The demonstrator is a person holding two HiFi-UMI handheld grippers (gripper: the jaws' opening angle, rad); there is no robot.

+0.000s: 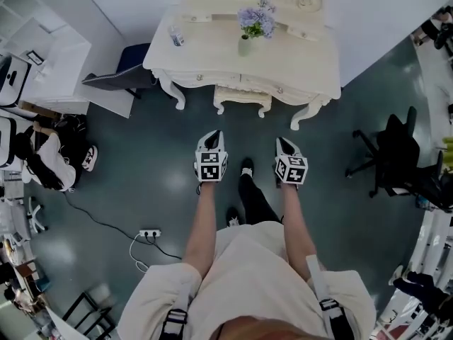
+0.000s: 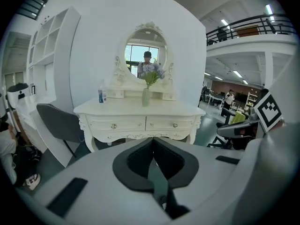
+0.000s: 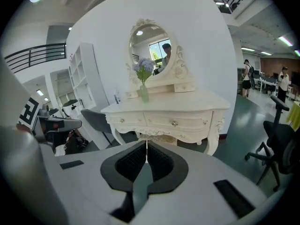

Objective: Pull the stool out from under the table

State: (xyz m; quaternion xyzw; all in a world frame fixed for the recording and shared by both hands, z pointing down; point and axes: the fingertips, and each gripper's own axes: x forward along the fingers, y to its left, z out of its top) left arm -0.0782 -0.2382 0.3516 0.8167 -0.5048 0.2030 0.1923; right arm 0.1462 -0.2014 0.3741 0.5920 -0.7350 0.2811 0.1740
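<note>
The left gripper (image 1: 214,136) has its fingers shut tight together and holds nothing. The right gripper (image 1: 284,143) is just the same. A black shoe (image 1: 246,167) stands between them. Past a strip of dark floor (image 1: 233,129) sits the stool (image 1: 242,99), tucked under the white table (image 1: 205,66), well apart from both grippers. A grey chair (image 1: 117,80) stands by the table's left side. A black office chair (image 1: 396,151) stands off to the right. On the table are a vase of flowers (image 1: 245,42) and a bottle (image 1: 175,36).
</note>
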